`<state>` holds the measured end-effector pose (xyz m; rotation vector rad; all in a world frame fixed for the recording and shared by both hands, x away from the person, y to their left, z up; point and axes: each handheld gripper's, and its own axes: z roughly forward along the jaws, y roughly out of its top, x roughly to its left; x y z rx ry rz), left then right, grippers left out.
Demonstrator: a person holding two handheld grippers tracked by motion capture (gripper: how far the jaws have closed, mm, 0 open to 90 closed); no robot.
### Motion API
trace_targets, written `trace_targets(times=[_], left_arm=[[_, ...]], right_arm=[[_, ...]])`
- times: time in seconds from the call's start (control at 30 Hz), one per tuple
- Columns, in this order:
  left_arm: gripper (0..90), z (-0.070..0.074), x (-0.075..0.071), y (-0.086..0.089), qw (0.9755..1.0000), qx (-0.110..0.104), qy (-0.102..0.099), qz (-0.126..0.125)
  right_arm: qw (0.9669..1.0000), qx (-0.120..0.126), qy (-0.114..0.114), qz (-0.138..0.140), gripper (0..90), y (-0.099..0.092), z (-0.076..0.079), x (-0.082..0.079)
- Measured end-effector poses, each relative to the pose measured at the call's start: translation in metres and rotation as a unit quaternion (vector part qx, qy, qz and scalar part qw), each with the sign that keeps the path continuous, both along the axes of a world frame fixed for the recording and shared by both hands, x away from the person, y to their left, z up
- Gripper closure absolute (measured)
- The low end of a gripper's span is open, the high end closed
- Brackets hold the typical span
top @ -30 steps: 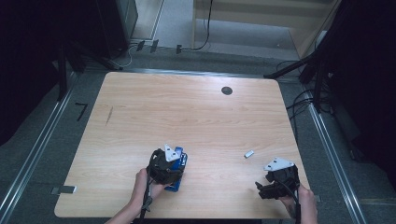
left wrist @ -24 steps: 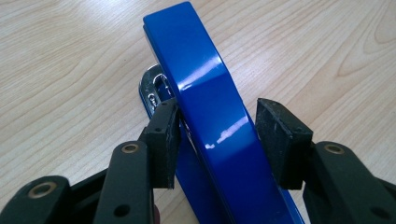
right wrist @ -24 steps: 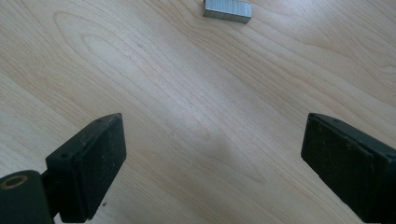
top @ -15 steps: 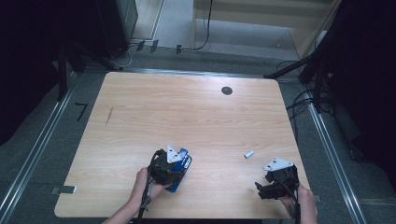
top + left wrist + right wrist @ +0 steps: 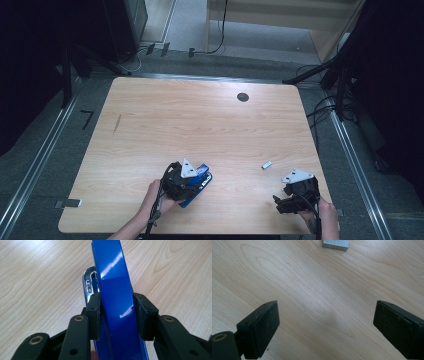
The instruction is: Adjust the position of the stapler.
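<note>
Left gripper view: blue stapler (image 5: 113,297) clamped between jaws; right gripper (image 5: 325,327) jaws apart.

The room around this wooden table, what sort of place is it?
Probably a lab or recording workspace, not a home. The bare wooden table stands on grey floor between metal rails, cables trail behind it, and a person works with handheld grippers, the left gripper clamping a blue stapler.
</note>
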<state>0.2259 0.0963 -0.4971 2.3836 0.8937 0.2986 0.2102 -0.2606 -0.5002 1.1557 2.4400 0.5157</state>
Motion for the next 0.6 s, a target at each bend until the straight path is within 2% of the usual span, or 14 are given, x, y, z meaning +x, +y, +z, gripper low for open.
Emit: trace_targets(times=[0.23,0.37,0.47,0.53,0.6], left_arm=[[64.1,0.0008,-0.0014,0.0001,0.9996,-0.005,0.01,-0.026],[62.1,0.0008,-0.0019,0.0002,0.9995,-0.014,0.021,-0.018],[49.3,0.0016,-0.0051,-0.0036,0.9996,0.008,0.024,-0.008],[45.1,0.0016,-0.0074,-0.0057,0.9996,0.018,0.022,0.004],[45.8,0.0018,-0.009,-0.0065,0.9995,0.025,0.017,0.011]], right_arm=[[1.0,0.001,0.001,0.0,6.6,0.0007,0.0003,-0.0003],[1.0,0.002,-0.001,0.001,6.6,0.0008,0.0003,-0.0004],[1.0,0.002,-0.001,0.001,6.6,0.0009,0.0005,-0.0006],[1.0,0.002,-0.001,0.001,6.6,0.0005,0.0007,-0.0006],[1.0,0.001,0.0,0.0,6.6,0.0004,0.0006,-0.0007]])
